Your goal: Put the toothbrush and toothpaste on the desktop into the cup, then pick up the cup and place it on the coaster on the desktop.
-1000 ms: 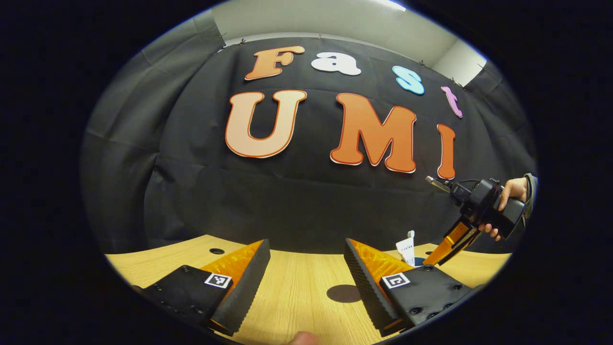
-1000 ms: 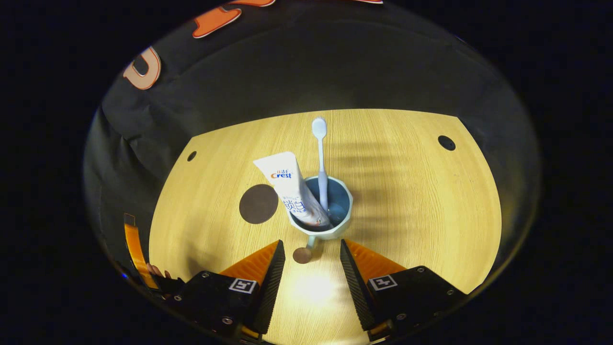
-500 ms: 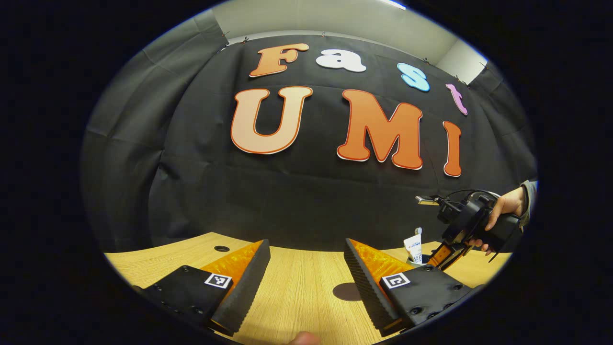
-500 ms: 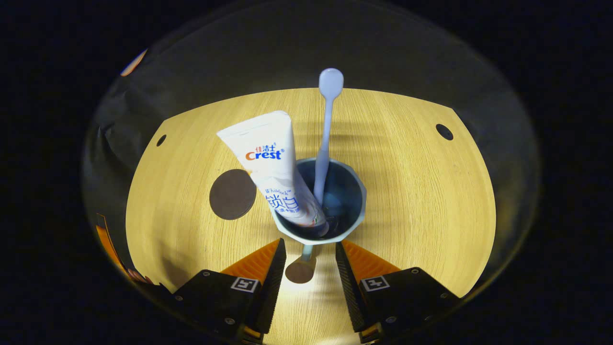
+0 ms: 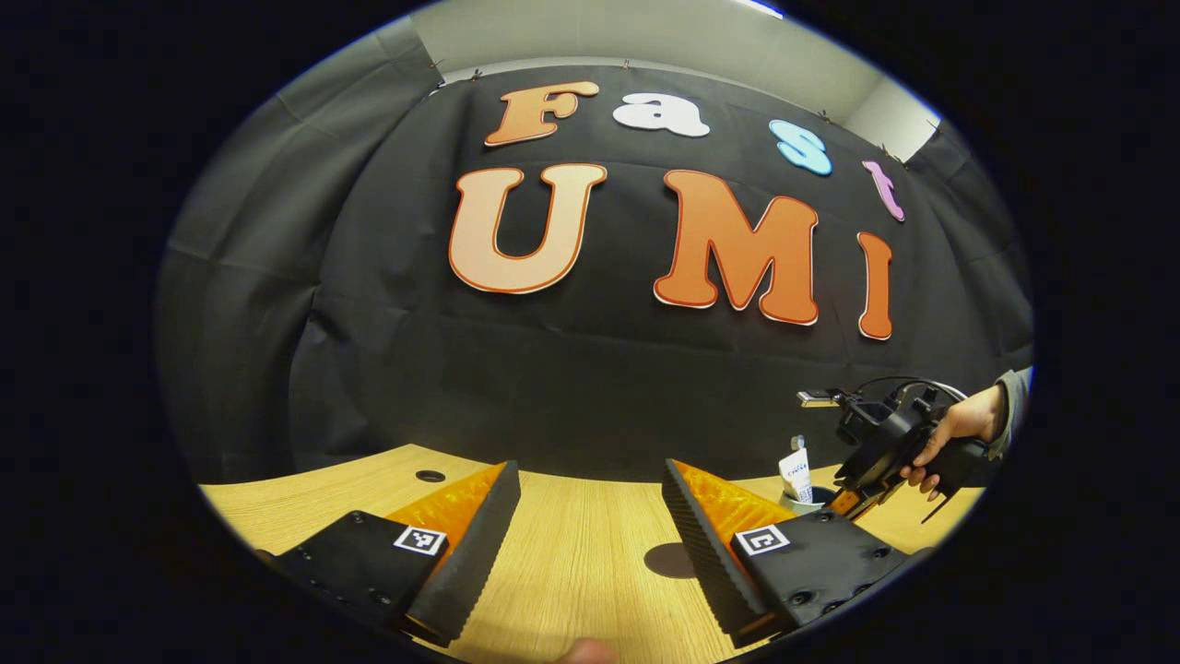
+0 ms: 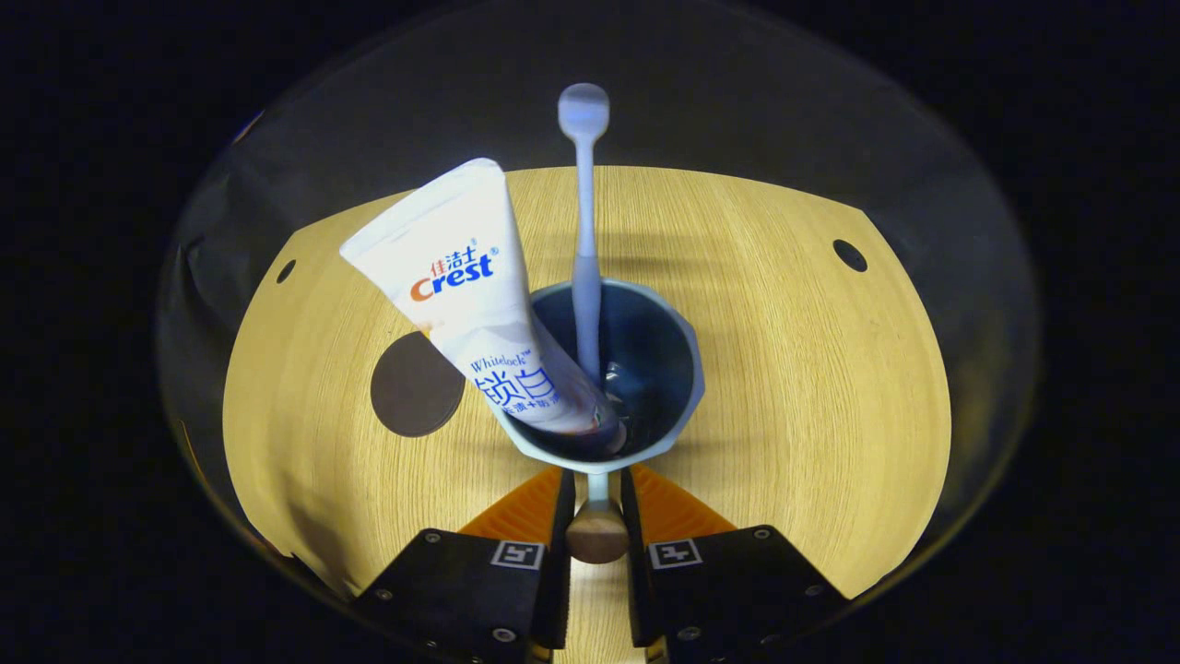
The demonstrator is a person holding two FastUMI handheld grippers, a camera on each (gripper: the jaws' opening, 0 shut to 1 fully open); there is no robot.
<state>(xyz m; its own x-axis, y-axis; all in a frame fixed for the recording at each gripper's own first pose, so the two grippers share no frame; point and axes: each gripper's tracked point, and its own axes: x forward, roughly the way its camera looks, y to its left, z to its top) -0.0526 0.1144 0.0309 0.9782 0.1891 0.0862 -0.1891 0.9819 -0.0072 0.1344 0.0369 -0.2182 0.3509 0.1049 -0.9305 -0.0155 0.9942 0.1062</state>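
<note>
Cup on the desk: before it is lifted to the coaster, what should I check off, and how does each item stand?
1. Toothpaste in the cup: ok, leaning left against the rim.
2. Toothbrush in the cup: ok, standing near upright.
3. Right gripper on the handle: ok, both fingers close against it on either side.
4. Coaster free: ok, bare, on the desk left of the cup.
5. Left gripper out of the way: ok, open, low over the desk, apart from the cup.
6. Grip firm enough to carry the loaded cup without tilting: cannot tell.
</note>
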